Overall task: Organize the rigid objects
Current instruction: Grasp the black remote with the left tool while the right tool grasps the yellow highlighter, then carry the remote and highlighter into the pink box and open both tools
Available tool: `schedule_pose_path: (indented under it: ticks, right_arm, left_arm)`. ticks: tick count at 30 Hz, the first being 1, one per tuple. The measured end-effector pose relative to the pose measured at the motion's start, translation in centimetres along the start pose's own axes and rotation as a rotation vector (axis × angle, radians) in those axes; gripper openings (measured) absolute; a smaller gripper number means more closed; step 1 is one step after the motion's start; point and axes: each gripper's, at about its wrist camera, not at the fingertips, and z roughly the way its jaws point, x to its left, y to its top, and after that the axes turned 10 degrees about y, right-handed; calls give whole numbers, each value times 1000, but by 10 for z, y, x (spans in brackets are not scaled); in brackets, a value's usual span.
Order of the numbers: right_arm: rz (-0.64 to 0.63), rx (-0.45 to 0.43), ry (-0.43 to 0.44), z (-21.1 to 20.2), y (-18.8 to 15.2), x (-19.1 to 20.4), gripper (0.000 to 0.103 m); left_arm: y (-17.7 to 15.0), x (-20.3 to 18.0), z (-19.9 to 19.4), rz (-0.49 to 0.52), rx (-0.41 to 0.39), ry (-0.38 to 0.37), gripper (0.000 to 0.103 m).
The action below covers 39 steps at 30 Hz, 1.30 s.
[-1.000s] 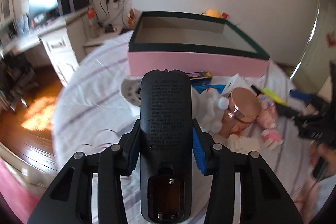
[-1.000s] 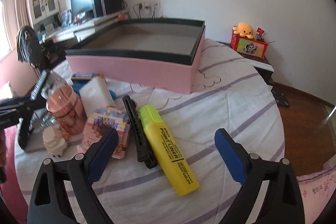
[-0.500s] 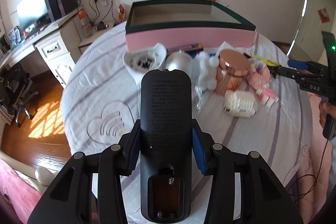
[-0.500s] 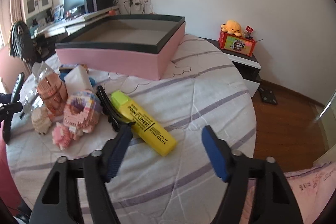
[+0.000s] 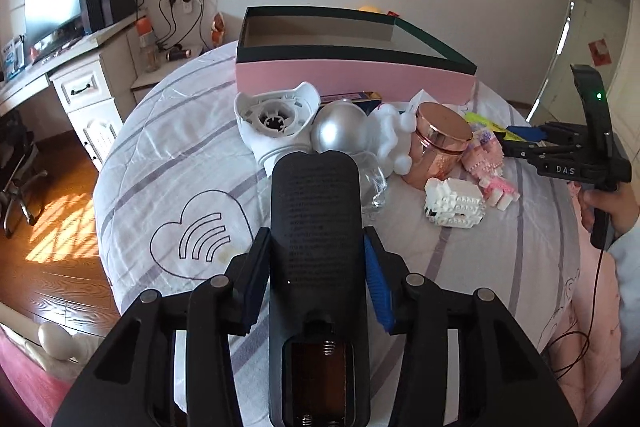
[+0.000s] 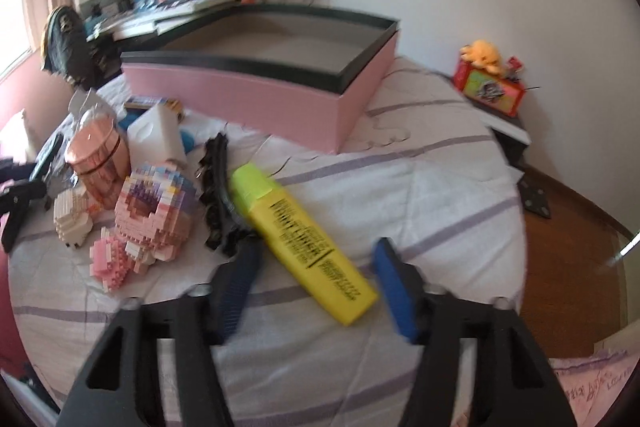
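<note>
Left gripper (image 5: 316,267) clamps a black remote (image 5: 316,259), back side up with the battery bay uncovered, its near end cut off at 6 o'clock and hiding the clutter just behind. Right gripper (image 6: 316,285), motion-blurred, gapes wide and holds nothing, its fingers straddling the near end of the yellow highlighter (image 6: 304,239); bare quilt (image 6: 440,187) lies toward 2 o'clock. Pink box (image 6: 256,99) sits farthest, at 12 o'clock, its floor mostly hidden by the near wall.

The left gripper (image 5: 316,273), clamping the black plastic remote control (image 5: 318,267), has pulled back from the pink rectangular box with a dark green rim (image 5: 352,67), so the striped white bedspread (image 5: 180,155) fills the near view. The right gripper (image 6: 316,275) has come forward, its spread blue fingers (image 6: 394,285) now either side of the yellow highlighter marker (image 6: 304,241).
</note>
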Motion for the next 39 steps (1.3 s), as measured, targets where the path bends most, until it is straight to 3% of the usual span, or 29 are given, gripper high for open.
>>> schedule_pose_path:
  ticks: [3, 6, 12, 20, 31, 39]
  right_arm:
    - [26, 16, 4, -5, -2, 9, 26]
    - [60, 40, -29, -12, -10, 25, 26]
    - [121, 4, -47, -18, -18, 33, 26]
    - [136, -12, -70, -5, -8, 25, 29]
    - [136, -66, -60, -19, -12, 26, 26]
    - [155, -146, -61, -48, 1, 24, 26]
  left_arm:
    - [3, 3, -3, -14, -7, 13, 45]
    - [2, 8, -11, -20, -16, 15, 45]
    - [-3, 23, -20, -34, -10, 37, 45]
    - [-9, 30, 9, -61, 49, 61, 45]
    - [2, 27, -8, -46, -30, 47, 45]
    - [34, 17, -32, -15, -115, 21, 45]
